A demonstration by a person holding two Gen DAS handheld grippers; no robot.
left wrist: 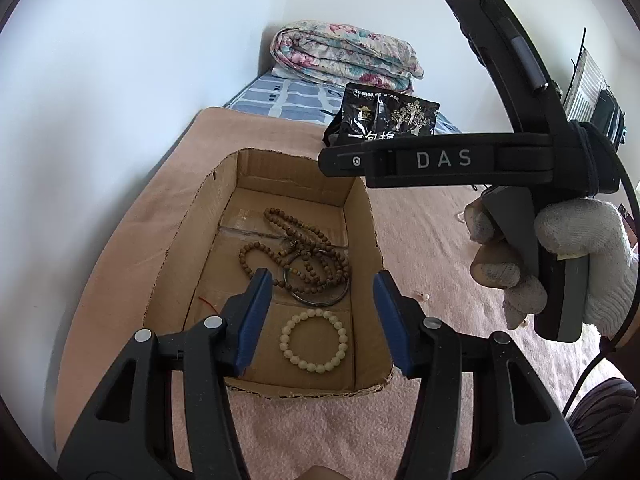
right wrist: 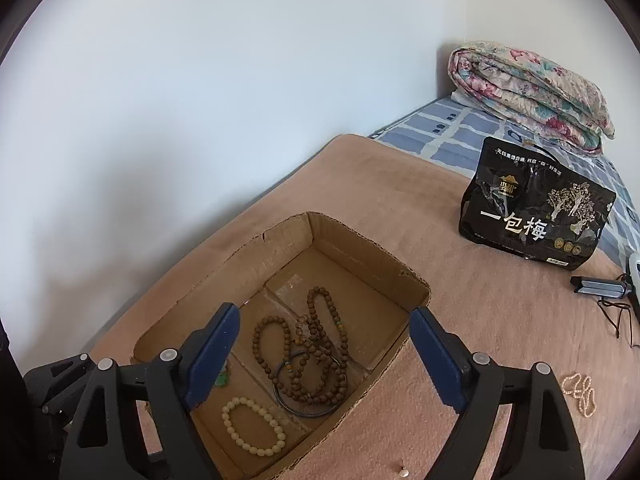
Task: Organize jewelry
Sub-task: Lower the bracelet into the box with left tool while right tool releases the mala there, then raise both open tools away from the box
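An open cardboard box [left wrist: 182, 240] [right wrist: 192, 304] sits on a pink blanket. Inside lie a cream bead bracelet [left wrist: 314, 340] [right wrist: 253, 426], long brown bead strings [left wrist: 298, 254] [right wrist: 316, 352] and a dark bangle [left wrist: 320, 300] [right wrist: 304, 410]. A green item [right wrist: 222, 377] shows partly behind my right gripper's left finger. My left gripper [left wrist: 322, 280] is open and empty above the box's near end. My right gripper [right wrist: 324, 316] is open and empty over the box. A pearl string [right wrist: 579, 393] and a small pearl piece [right wrist: 404, 471] [left wrist: 423, 297] lie on the blanket outside the box.
A black snack bag [left wrist: 384, 120] [right wrist: 536, 208] stands beyond the box. A folded floral quilt [left wrist: 344, 54] [right wrist: 532, 88] lies on a blue checked sheet by the white wall. A hair clip with cord [right wrist: 604, 292] lies at right. The gloved hand holding the right gripper [left wrist: 560, 248] shows at right.
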